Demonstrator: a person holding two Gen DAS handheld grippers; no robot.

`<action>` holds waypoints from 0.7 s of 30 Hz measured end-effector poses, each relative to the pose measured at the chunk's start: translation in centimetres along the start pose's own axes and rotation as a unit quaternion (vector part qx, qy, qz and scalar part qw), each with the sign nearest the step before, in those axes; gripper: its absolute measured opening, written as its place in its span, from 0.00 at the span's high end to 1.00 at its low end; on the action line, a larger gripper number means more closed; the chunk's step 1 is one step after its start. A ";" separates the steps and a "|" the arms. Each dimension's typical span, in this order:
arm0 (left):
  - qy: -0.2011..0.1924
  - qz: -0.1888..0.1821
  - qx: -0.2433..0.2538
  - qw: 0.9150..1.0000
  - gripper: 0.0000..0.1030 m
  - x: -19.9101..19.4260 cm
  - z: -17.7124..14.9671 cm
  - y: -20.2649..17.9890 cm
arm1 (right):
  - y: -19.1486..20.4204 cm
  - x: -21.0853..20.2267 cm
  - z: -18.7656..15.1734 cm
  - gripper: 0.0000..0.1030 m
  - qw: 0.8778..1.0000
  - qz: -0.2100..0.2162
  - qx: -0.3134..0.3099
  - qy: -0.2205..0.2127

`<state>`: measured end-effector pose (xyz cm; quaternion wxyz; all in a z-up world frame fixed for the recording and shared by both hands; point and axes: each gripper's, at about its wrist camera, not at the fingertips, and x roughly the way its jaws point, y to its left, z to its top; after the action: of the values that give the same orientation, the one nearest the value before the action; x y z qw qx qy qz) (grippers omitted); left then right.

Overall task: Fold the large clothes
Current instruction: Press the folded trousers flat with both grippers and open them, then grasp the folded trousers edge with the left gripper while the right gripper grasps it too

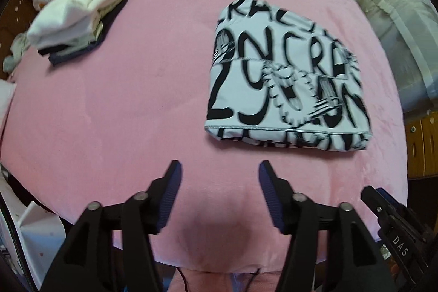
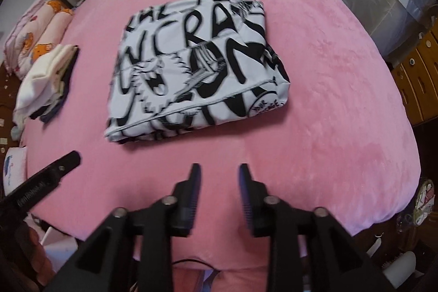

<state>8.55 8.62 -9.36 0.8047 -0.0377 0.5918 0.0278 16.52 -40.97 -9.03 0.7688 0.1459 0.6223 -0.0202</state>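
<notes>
Left wrist: folded garment (image 1: 287, 78) reads "CRA" | right gripper (image 1: 394, 223) tag "DAS" | both jaws open, empty

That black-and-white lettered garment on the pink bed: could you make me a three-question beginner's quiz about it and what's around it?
1. True or false: the lettered garment lies folded on the pink blanket.
2. What does either gripper hold?
A. the garment
B. nothing
C. a pillow
3. Fill in: the stack of folded clothes has a ____ item on top.

Key:
1. True.
2. B: the left gripper and right gripper both stand open over bare blanket.
3. White.
</notes>
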 end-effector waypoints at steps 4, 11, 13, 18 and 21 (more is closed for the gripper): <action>-0.020 -0.019 0.011 1.000 0.31 -2.0 0.6 -0.8 | 0.8 -2.2 0.5 0.52 1.000 -0.002 -0.010 -0.023; -0.013 -0.037 0.022 0.999 0.09 -3.2 2.2 -1.5 | 0.8 -3.7 2.1 0.29 0.999 -0.012 -0.017 -0.048; 0.001 -0.040 0.025 0.999 0.09 -3.0 2.5 -1.7 | 0.7 -3.7 2.3 0.22 0.999 -0.012 -0.015 -0.046; 0.019 -0.039 0.026 0.999 0.08 -2.4 2.4 -2.0 | 0.4 -3.8 2.6 0.18 0.999 -0.009 -0.013 -0.046; 0.029 -0.041 0.027 0.998 0.08 -1.8 2.8 -2.2 | 0.2 -3.6 3.0 0.18 0.999 -0.006 -0.014 -0.047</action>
<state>10.83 6.70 -6.74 0.7886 -0.0413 0.6131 -0.0226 18.60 -42.05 -5.00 0.7993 0.1297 0.5863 -0.0230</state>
